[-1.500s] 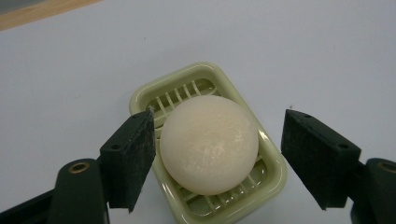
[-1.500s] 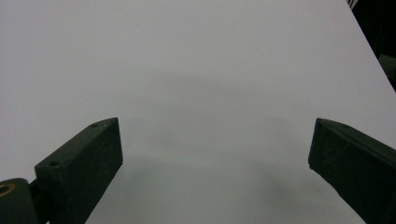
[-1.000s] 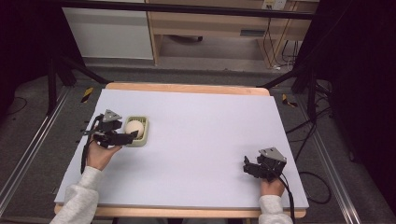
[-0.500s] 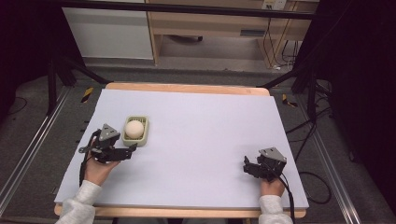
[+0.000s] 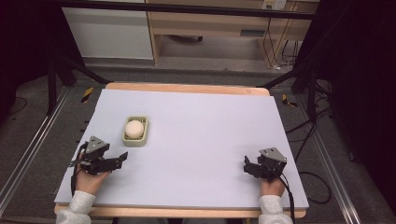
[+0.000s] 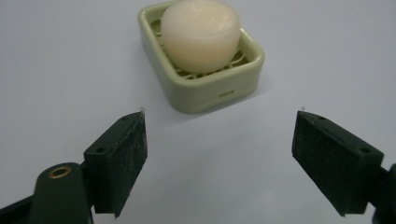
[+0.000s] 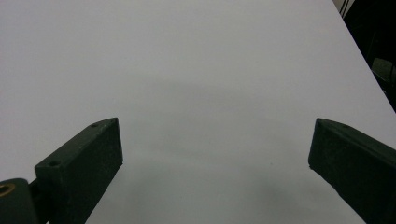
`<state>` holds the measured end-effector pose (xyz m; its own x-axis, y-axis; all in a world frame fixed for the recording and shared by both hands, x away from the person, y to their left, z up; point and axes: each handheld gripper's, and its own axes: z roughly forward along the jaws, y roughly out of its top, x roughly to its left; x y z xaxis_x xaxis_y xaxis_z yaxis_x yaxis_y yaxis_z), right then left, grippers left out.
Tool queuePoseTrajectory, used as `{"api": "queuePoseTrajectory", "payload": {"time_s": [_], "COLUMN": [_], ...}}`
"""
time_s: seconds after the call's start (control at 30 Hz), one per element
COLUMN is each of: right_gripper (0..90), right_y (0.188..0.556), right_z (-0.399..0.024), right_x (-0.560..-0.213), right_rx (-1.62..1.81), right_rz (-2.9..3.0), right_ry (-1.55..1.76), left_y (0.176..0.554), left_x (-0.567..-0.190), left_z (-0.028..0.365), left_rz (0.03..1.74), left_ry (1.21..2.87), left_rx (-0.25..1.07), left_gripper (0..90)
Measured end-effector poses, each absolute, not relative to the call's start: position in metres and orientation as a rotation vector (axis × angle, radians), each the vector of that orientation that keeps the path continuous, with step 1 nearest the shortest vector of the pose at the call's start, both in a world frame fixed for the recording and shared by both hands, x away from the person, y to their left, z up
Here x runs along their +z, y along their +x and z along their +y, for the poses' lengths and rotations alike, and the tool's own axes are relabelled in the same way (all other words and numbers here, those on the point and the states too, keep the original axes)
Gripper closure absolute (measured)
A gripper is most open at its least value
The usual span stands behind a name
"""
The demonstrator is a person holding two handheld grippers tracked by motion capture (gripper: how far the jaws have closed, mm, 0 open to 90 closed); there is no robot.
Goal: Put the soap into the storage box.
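A pale green soap dish [image 5: 136, 132] stands on the left part of the white table [image 5: 210, 126], with a round cream soap [image 5: 134, 128] lying in it. My left gripper [image 5: 122, 157] rests near the front left, a short way in front of the dish and apart from it. In the left gripper view the dish [image 6: 205, 93] and soap [image 6: 201, 32] lie beyond the left gripper [image 6: 220, 116]. Its jaws have just been opening, with nothing between them. My right gripper [image 5: 246, 166] sits at the front right, open over bare table, as the right gripper view [image 7: 217, 123] confirms.
The table's wooden edge [image 5: 187, 87] runs along the far side. Metal floor rails [image 5: 28, 154] flank the table. Cables [image 5: 303, 135] trail on the floor at the right, and a cabinet and shelf [image 5: 210, 28] stand behind.
My left gripper has drawn back from the soap dish toward the person and sunk lower, and its jaws stand wider. The soap stays in the dish. The right gripper has not moved.
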<state>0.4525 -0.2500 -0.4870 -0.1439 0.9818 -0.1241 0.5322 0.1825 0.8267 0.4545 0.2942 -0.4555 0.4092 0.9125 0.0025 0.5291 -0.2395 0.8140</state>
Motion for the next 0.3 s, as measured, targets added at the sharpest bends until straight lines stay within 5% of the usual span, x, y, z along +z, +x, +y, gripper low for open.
{"api": "queuePoseTrajectory", "payload": {"time_s": [0.3], "right_gripper": [3.4], "right_y": [0.4523], "right_z": [-0.2508], "right_x": [-0.4865], "right_rx": [0.835], "right_rz": [1.768], "right_ry": [1.433], "left_y": [0.4531], "left_x": [-0.4679], "left_z": [0.3093], "left_rz": [1.313], "left_ry": [1.876], "left_rx": [0.645], "left_gripper": [18.3]}}
